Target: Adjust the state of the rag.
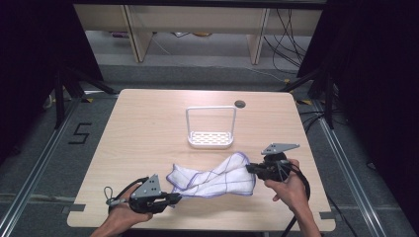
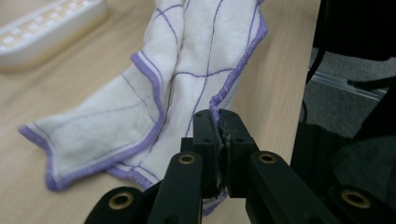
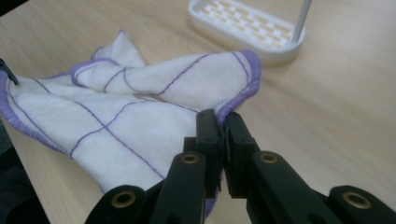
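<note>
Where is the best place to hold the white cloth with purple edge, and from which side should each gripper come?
Grip the cloth at its purple hemmed edge, at opposite ends, each gripper coming low from its own side. It lies crumpled, so only the hem gives a thin fold to pinch. The left gripper and right gripper are shut on it there.

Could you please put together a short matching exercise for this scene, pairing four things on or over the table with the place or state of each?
Things:
1. cloth
2. rack
3. left claw
4. round hole

Places or states:
A. near the table's far edge, right of the middle
B. white with purple edging, crumpled, stretched between both claws
C. shut on the cloth's purple hem at the table's near edge
D. white, upright handle, standing just beyond the cloth

Pairs: 1-B, 2-D, 3-C, 4-A
</note>
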